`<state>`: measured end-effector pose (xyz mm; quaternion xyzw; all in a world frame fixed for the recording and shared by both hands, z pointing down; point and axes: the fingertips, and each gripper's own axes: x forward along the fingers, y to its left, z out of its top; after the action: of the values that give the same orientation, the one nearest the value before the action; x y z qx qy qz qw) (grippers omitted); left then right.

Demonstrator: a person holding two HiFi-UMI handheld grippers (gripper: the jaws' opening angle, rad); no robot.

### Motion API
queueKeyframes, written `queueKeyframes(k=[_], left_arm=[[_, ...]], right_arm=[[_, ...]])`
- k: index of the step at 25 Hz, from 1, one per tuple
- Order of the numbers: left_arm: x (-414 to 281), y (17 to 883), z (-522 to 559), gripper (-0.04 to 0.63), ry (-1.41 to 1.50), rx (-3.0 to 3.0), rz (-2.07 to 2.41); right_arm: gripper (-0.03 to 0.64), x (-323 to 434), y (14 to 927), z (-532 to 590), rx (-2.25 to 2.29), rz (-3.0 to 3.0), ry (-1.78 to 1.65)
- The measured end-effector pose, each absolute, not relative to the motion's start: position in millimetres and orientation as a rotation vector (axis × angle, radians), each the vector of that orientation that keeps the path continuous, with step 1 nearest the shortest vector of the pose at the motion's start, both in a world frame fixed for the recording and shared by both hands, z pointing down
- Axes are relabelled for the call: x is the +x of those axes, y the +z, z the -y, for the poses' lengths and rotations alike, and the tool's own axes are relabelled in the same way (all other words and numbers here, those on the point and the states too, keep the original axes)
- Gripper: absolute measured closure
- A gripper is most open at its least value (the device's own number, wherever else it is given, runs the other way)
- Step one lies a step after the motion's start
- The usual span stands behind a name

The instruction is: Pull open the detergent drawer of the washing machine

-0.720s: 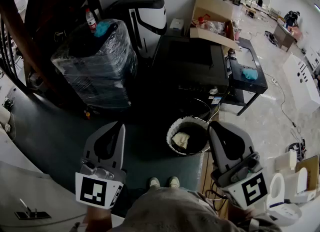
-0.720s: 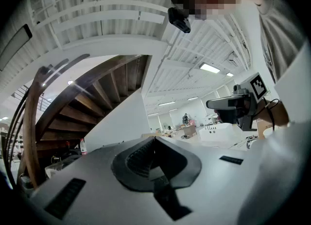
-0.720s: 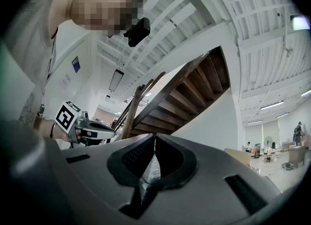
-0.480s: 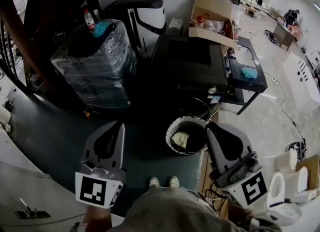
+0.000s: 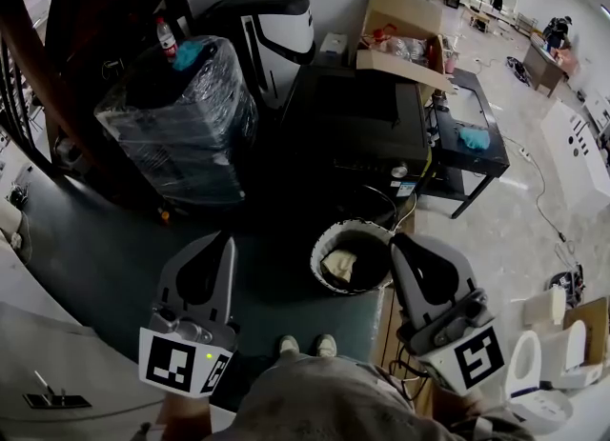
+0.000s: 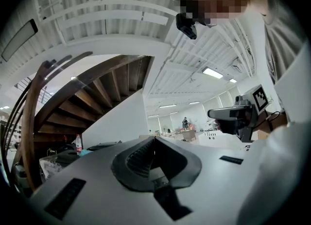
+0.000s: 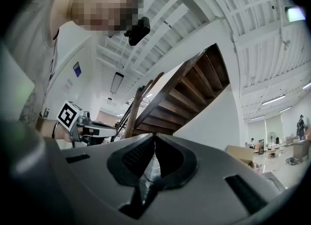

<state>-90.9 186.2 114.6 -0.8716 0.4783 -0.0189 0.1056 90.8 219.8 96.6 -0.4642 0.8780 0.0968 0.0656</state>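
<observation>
No washing machine or detergent drawer can be made out in any view. In the head view my left gripper [image 5: 225,238] is held low at the left, in front of the person's body, with its jaws together and nothing between them. My right gripper [image 5: 397,237] is at the right, beside a bin, with its jaws meeting at the tips and empty. In the left gripper view the jaws [image 6: 154,138] are pressed together and point level into the room. The right gripper view shows its jaws [image 7: 154,137] closed, aimed slightly upward at a wooden staircase [image 7: 184,93].
A round bin [image 5: 351,256] with rubbish stands on the floor between the grippers. Beyond it are a black cabinet [image 5: 362,130], a bulky plastic-wrapped load [image 5: 181,125], a white-and-black machine [image 5: 276,34], an open cardboard box [image 5: 405,34] and a low black table [image 5: 472,139].
Both grippers stay shut and keep their places in front of the body. The head view has shifted only slightly.
</observation>
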Motion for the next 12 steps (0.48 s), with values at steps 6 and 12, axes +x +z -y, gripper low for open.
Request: queueKeyframes(k=[6,12], left_arm=[[-77.2,112.5,-190.4,0.284,0.018,-2.594,-1.443],[-79.9,114.0,-186.2,0.209,-0.039,-2.518,-1.508]], right_arm=[[0.578,104.0,107.6,-222.2,-1.386,-2.668,0.268],[0.578,106.6,113.2,-217.3,-1.367,-2.675,0.236]])
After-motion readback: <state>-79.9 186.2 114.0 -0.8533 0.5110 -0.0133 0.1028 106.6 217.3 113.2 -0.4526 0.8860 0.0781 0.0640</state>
